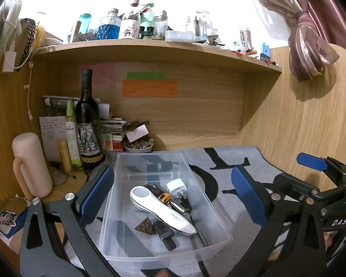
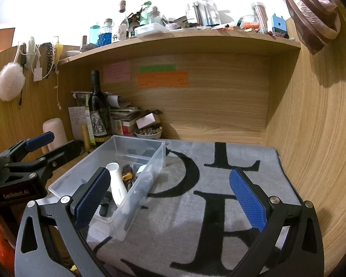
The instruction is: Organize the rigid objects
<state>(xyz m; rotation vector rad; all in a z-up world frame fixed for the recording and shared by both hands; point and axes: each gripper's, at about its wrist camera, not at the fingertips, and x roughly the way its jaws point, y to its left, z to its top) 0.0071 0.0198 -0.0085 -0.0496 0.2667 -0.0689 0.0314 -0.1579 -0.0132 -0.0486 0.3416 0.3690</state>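
Note:
A clear plastic bin (image 1: 150, 156) (image 2: 138, 198) sits on the grey mat. In it lie a white handheld device (image 1: 159, 210) (image 2: 117, 184), a white charger plug (image 1: 176, 185) (image 2: 141, 169), a dark tube with an orange band (image 1: 160, 192) (image 2: 126, 173), a black clip-like piece (image 1: 165, 234) and a brown patterned triangle (image 1: 145, 226). My left gripper (image 1: 173, 194) (image 2: 55, 143) is open, its blue pads spread wider than the bin and holding nothing. My right gripper (image 2: 170, 196) is open over bare mat to the bin's right, and one of its blue fingers (image 1: 311, 162) shows in the left wrist view.
The grey mat with black letters (image 2: 207, 212) covers the desk. Left of the bin stand a wine bottle (image 1: 87, 120), a pink flask (image 1: 31, 164), spectacles (image 1: 60, 177) and a bowl of pebbles (image 1: 138, 147). A cluttered shelf (image 1: 163, 48) runs overhead. A wooden wall (image 2: 311, 150) closes the right side.

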